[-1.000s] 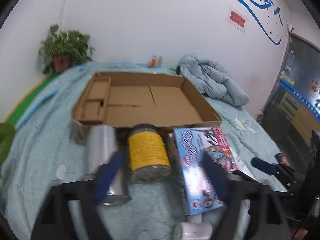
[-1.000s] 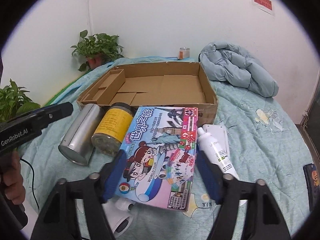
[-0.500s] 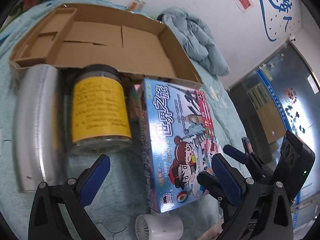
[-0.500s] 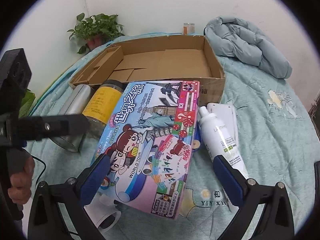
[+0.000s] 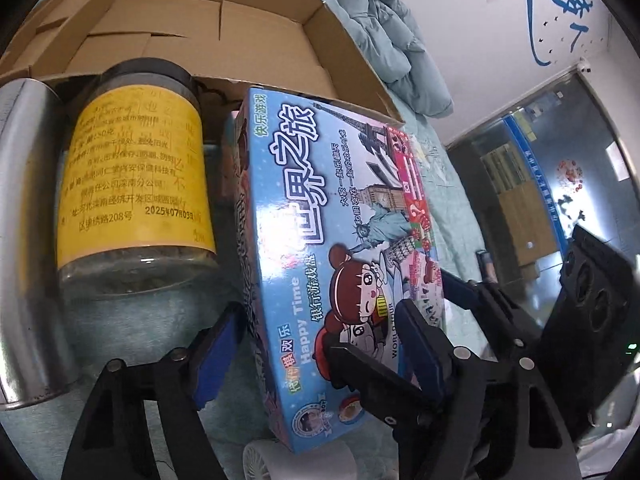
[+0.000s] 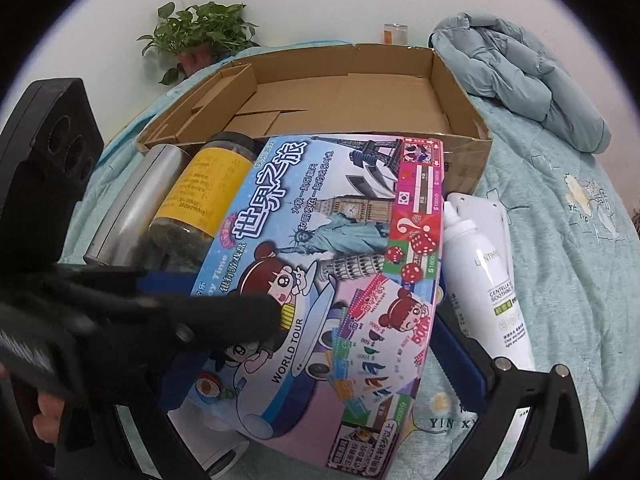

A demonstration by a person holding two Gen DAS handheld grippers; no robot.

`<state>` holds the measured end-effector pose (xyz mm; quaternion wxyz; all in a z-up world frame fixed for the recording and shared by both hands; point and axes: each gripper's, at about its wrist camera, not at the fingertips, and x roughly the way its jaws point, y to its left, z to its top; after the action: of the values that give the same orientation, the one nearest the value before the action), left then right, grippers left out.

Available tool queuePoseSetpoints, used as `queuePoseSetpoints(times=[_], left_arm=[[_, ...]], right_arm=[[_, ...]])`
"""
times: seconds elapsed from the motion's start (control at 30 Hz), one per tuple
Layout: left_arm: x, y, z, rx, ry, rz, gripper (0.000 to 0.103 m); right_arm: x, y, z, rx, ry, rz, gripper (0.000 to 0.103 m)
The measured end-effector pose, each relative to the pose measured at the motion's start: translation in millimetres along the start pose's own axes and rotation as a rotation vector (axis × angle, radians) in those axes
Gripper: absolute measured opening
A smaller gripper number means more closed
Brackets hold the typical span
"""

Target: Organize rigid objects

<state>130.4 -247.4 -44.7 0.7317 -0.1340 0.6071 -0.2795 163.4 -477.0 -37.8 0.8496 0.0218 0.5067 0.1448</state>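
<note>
Two grippers flank the game box (image 6: 320, 280), which lies on the teal bedspread (image 6: 560, 280) just before the cardboard tray (image 6: 348, 92). Left gripper (image 5: 316, 354) closing, its pads straddling the box's near-left corner (contact unclear). Right gripper (image 6: 316, 356) spread wide around the box's width; white bottle (image 6: 484, 280) just beside.

You've brought both grippers down onto the game box (image 5: 344, 216): your left gripper (image 5: 320, 356), wide a moment ago, is closing over its near-left edge, and your right gripper (image 6: 316, 364) has spread fully to straddle its width
</note>
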Motion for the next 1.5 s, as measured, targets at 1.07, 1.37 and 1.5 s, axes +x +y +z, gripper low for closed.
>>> queuePoseSetpoints(times=[1.07,1.37,1.5], left_arm=[[-177,-35,13,0.233,-0.38,0.29,0.069],[-200,-68,33,0.272,-0.477,0.314,0.069],[-212,-89,50,0.294,-0.506,0.319,0.069]], right_arm=[[-37,40,47,-0.084,-0.277,0.016,0.103],[-45,58,84,-0.134,-0.379,0.012,0.103],[-47,59,88,-0.142,-0.412,0.007,0.103]])
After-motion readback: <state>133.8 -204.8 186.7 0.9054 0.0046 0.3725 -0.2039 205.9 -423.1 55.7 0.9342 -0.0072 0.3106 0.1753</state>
